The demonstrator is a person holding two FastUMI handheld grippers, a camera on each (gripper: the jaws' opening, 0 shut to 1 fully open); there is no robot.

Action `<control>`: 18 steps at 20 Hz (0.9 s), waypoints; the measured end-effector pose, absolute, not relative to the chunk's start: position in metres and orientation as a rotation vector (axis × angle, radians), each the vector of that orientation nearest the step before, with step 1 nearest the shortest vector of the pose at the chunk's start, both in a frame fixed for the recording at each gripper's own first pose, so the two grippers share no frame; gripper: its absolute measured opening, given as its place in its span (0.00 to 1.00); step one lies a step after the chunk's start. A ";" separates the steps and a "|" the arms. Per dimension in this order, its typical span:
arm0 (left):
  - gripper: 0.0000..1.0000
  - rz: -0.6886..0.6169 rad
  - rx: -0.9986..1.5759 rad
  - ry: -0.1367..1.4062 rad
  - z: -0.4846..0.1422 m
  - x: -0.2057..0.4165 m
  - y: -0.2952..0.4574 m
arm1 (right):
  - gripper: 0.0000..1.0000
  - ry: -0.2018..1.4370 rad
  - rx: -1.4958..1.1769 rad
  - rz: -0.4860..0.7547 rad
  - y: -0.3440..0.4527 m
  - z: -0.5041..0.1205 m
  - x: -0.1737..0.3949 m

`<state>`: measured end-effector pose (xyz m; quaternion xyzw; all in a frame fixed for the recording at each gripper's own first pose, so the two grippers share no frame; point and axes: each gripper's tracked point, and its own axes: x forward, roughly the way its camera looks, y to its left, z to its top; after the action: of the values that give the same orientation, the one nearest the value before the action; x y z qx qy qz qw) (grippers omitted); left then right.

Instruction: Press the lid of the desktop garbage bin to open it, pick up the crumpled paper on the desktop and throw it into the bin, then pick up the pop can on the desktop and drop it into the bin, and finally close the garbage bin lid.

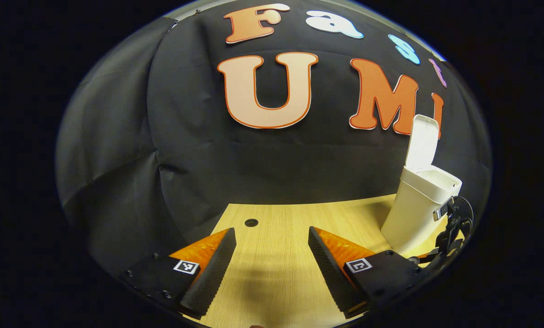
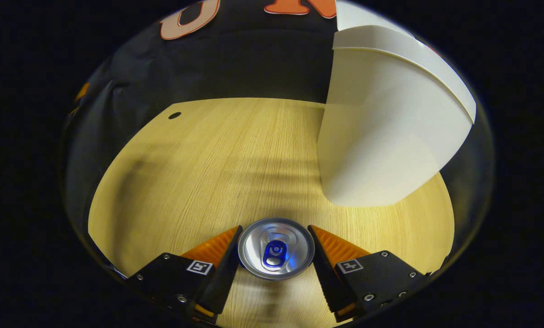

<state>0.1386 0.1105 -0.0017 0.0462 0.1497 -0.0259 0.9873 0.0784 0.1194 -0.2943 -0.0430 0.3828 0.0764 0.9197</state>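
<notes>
Here, right claw [image 2: 275, 243] grips round can [image 2: 275, 248].

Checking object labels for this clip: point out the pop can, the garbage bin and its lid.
pop can [image 2: 276, 248], right gripper view, its top.
garbage bin [image 1: 413, 214], left gripper view, front wall.
lid [image 1: 423, 142], left gripper view, raised flap.

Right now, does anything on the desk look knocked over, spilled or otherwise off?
Nothing stands out. The bin stands upright with its lid raised, and the can is upright between the right gripper jaws, which sit at its sides. No spill shows on the desk. The left gripper is open with nothing in it.
</notes>
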 end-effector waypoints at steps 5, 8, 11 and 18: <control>1.00 -0.071 0.081 0.298 0.000 0.137 0.105 | 0.75 0.761 -0.048 0.183 0.119 -0.275 0.079; 1.00 -0.081 0.073 0.303 0.000 0.137 0.102 | 0.80 0.730 -0.071 0.210 0.114 -0.252 0.071; 1.00 -0.096 0.076 0.299 0.002 0.139 0.097 | 0.80 0.693 -0.095 0.241 0.111 -0.223 0.051; 1.00 -0.143 0.087 0.281 0.014 0.144 0.079 | 0.80 0.623 -0.144 0.274 0.122 -0.167 0.053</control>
<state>0.1444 0.0794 0.0144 0.0433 0.1397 -0.0710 0.9867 0.0533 0.1223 -0.1670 -0.0704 0.3053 0.1340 0.9401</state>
